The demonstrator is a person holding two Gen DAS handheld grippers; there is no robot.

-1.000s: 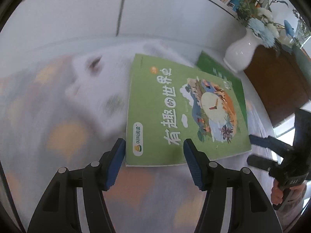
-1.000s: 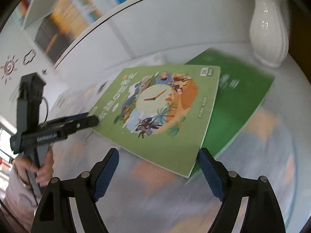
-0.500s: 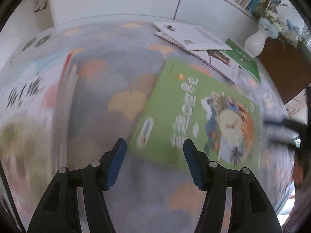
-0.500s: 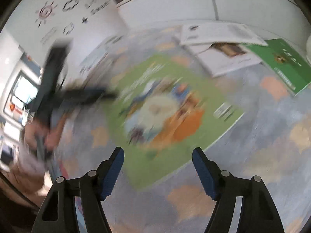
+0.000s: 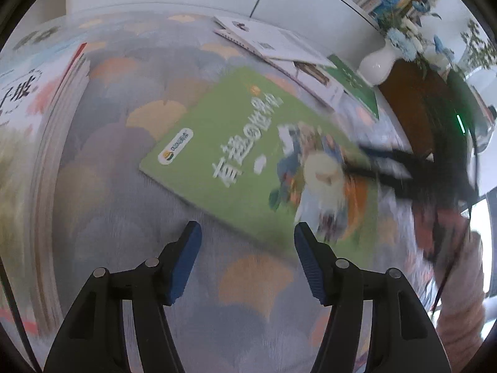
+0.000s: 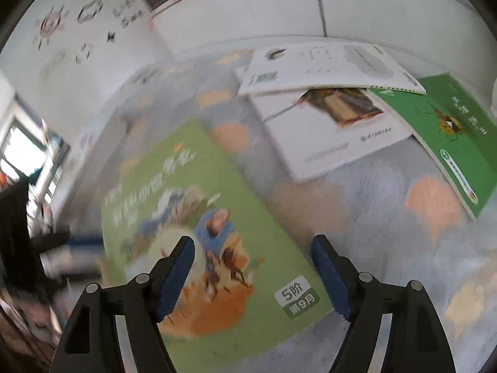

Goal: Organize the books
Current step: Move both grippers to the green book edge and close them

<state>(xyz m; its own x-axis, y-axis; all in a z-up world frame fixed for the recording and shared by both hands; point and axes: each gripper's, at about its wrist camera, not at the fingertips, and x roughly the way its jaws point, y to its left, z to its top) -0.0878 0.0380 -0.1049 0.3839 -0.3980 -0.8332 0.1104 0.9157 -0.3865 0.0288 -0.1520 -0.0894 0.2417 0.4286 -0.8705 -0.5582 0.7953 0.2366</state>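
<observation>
Both tools gape over the blurred, apparently flat green book [image 5: 248, 155].

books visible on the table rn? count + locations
5, maybe more hidden. Light green book nearest both grippers; white spiral-bound book at the back, overlapping a white book; dark green book far right; a stack's top book far left.

Patterned tablecloth [image 5: 130, 205] — books [image 5: 248, 155] flat on it.

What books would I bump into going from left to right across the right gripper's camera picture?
Light green picture book with the clock → white book with the brown picture → dark green book with the insect. The spiral-bound white book on top spans several, so it is left out.
</observation>
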